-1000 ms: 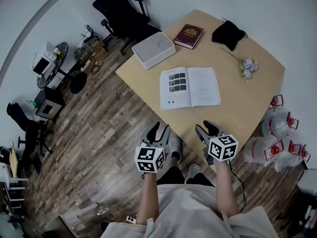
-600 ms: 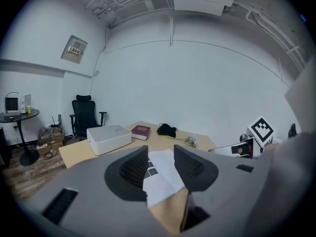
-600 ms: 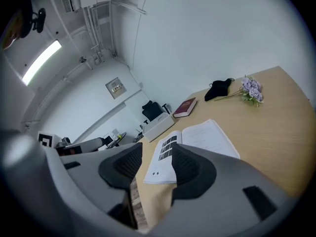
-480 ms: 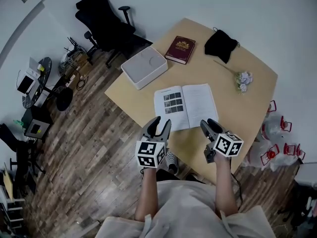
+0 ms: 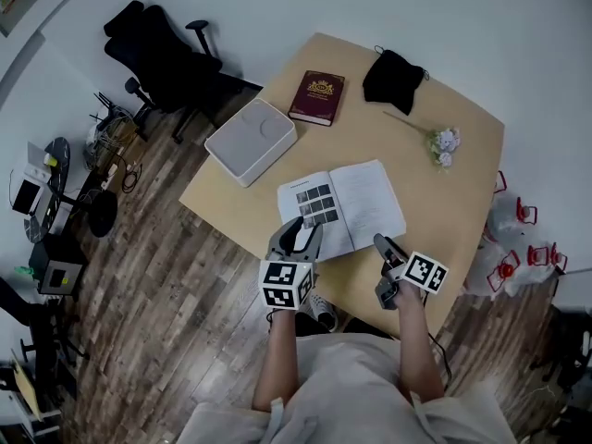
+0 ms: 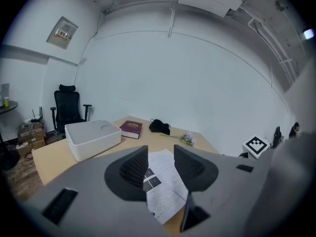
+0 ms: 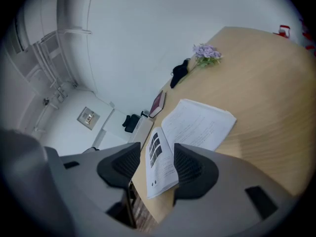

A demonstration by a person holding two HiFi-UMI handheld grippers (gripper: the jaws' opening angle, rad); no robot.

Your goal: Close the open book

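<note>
A: Claws?
B: Both released: left claw (image 5: 301, 230) empty; right claw (image 5: 383, 245) has just been opening, nothing between (open book (image 5: 340, 209) lies just beyond).
A: Book?
B: Flat near the worktop's (image 5: 449, 202) front edge, spine running away from the person.

Left gripper (image 5: 299, 235) advanced from over floor to open book's (image 5: 356, 202) 7 o'clock edge. Right gripper (image 5: 384, 248) advanced to 5 o'clock, rolled; fingers just opening, nothing between.
</note>
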